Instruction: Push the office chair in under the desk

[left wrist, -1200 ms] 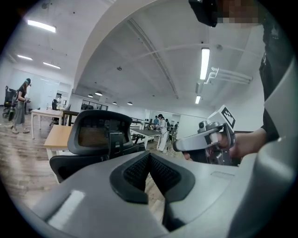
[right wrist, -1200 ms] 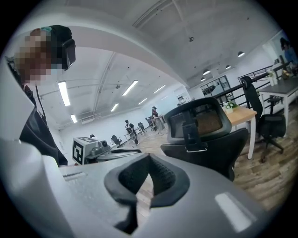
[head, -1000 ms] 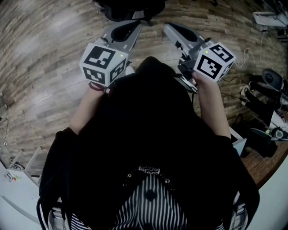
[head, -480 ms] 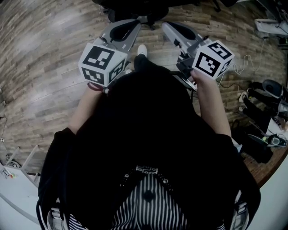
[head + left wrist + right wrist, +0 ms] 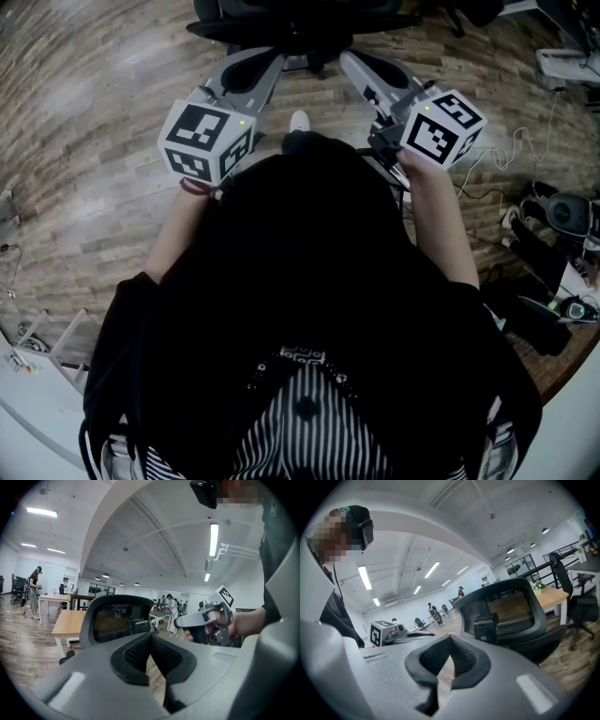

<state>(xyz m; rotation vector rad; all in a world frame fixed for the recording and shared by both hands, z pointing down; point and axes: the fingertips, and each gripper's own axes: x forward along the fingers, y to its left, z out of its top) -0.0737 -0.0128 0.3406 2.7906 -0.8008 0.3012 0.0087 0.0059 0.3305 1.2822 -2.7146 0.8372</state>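
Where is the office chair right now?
In the head view the office chair is at the top centre, just ahead of the left tool and the right tool.

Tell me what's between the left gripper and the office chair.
Only bare wood floor; the head view shows the left gripper short of the office chair.

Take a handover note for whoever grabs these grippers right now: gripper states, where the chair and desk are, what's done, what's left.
Left gripper: shut, empty, aimed at the chair's back.
Right gripper: shut, empty, beside the left one.
Office chair: just ahead, backrest toward the grippers, neither gripper touching it.
Desk: wooden, beyond the chair; the chair looks clear of it.
Done: no contact yet.
Left: probably set both shut grippers on the backrest and push the chair in under the desk.
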